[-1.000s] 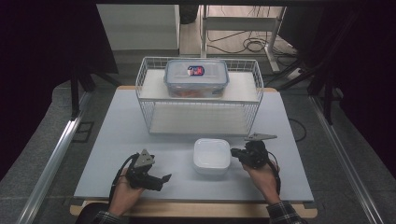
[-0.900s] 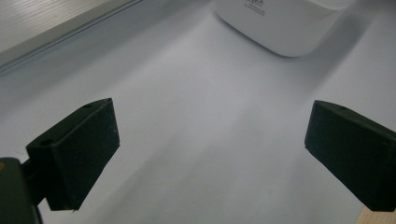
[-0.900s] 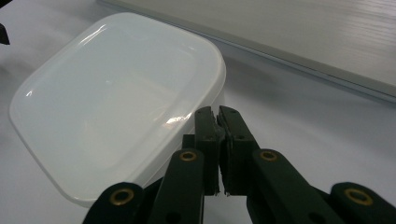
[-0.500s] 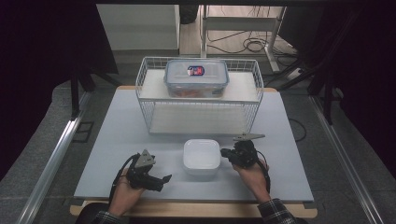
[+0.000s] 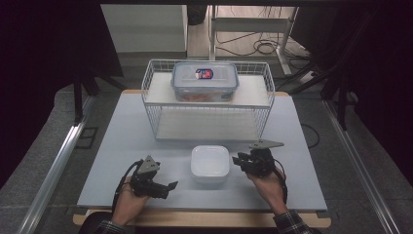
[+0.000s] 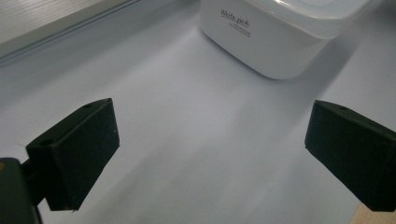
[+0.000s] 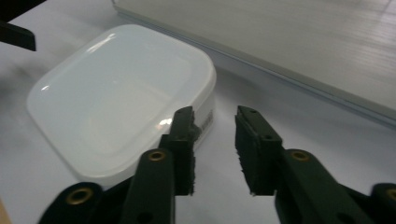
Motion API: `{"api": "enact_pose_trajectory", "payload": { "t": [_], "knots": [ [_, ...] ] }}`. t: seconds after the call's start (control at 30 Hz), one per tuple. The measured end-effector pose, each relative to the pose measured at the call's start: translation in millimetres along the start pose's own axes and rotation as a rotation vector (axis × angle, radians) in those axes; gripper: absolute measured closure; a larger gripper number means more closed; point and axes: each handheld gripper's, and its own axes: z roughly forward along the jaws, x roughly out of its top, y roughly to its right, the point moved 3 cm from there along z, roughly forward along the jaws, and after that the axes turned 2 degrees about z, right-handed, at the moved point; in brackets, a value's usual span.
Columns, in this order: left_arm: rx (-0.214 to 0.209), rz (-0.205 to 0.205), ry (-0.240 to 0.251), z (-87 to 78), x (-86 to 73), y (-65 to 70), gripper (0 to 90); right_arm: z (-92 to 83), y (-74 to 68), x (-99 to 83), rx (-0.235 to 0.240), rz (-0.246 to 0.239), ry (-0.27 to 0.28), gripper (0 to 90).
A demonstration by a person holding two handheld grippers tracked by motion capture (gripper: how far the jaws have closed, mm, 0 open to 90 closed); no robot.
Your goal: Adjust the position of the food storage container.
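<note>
With the white lidded container (image 5: 210, 164) sitting low centre of the high view, on the pale table (image 5: 122, 141) below the wire basket (image 5: 206, 100), the step in hand looks like letting go after a slide; the right gripper (image 5: 242, 161) should back off level, its nearer jaw clearing the container's edge without nudging it; its jaws have just been opening, now slightly parted, nothing pinched, one pad (image 7: 184, 135) just beside the container wall; the left gripper (image 5: 165, 187) rests spread wide, empty, lower left. Against the earlier frames, the container lies further left, and the right gripper with it.
</note>
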Motion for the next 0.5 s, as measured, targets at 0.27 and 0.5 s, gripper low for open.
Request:
{"api": "enact_pose_trajectory", "payload": {
  "t": [0.27, 0.5],
  "knots": [
    [0.012, 0.010, -0.006, -0.8, -1.3, -1.7, 2.8, -10.0, -4.0, -1.4, 0.002, -0.064, 0.024, 37.7],
    [0.016, 0.015, -0.015, -0.5, -2.4, -2.5, 2.7, -12.7, -5.6, -5.4, 0.037, -0.068, 0.035, 15.7]
  ]
}}
